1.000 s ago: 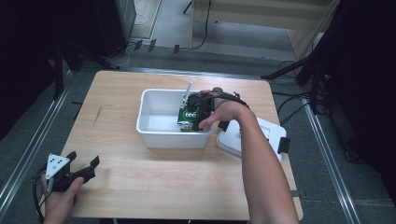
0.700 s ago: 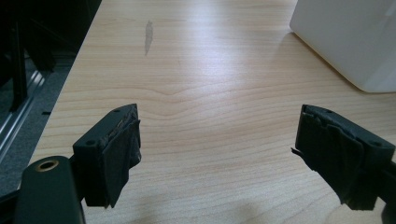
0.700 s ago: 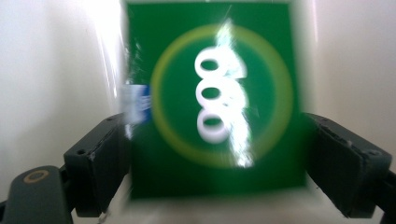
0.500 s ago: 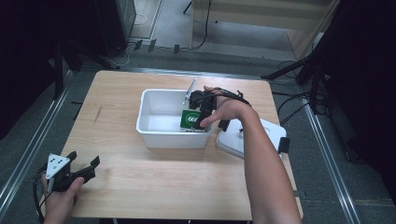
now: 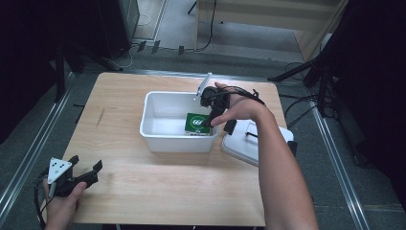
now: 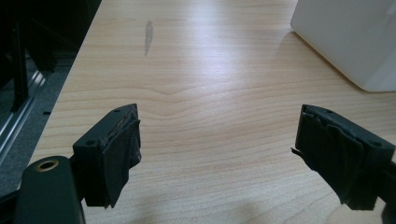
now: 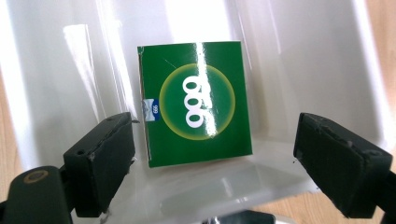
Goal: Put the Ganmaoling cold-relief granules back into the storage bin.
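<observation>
A green box with a white "666" mark (image 5: 196, 123) lies flat on the floor of the white bin (image 5: 158, 103), near its right wall. My right gripper (image 5: 209, 120) hangs just above that box, open, its jaws wide apart and touching nothing. Seen in the right gripper view, the green box (image 7: 196, 102) lies below and between the jaws of the right gripper (image 7: 215, 154). At the table's near left corner my left gripper (image 5: 87, 163) rests low over the wood, open and empty. In its own view the left gripper (image 6: 219, 144) has bare tabletop between its jaws.
A white lid (image 5: 249, 141) lies on the table right of the bin, under the right forearm. The bin's corner (image 6: 345, 37) appears at the top right of the left gripper view. A metal rail (image 5: 28, 153) runs along the table's left side.
The right hand has lifted a little above the bin. The green box, tilted against the gripper before, now lies flat on the bin floor. The left hand has not moved.
</observation>
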A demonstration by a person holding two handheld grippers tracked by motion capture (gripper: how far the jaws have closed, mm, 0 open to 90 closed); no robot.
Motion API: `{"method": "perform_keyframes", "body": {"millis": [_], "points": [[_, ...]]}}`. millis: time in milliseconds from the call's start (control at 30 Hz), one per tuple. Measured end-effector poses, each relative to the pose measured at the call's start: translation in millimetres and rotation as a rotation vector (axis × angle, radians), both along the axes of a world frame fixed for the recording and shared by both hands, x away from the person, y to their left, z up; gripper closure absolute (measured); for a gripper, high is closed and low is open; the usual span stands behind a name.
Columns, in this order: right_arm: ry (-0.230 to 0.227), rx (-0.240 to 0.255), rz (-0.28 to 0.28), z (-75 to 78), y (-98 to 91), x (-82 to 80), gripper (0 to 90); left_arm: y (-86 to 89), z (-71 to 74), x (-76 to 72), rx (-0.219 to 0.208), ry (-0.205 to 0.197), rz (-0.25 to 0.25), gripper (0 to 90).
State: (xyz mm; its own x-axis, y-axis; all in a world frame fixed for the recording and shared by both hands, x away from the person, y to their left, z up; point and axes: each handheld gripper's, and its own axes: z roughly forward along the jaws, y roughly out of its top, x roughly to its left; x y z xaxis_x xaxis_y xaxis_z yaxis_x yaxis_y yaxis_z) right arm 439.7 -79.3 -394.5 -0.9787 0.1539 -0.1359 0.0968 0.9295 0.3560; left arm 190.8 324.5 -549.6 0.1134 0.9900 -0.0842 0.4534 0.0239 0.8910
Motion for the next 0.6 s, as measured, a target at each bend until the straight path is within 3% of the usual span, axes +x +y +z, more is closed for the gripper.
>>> {"method": "perform_keyframes", "body": {"millis": [333, 600], "points": [[-0.024, 0.045, -0.015, 23.1, -15.6, -2.5, 13.0, -0.1, 0.0, 0.2, 0.000, 0.001, 0.000, 14.7], [-0.037, 0.040, -0.037, 33.2, -34.8, -5.3, 13.1, -0.4, 0.0, -0.1, 0.005, 0.002, 0.000, 14.7]]}}
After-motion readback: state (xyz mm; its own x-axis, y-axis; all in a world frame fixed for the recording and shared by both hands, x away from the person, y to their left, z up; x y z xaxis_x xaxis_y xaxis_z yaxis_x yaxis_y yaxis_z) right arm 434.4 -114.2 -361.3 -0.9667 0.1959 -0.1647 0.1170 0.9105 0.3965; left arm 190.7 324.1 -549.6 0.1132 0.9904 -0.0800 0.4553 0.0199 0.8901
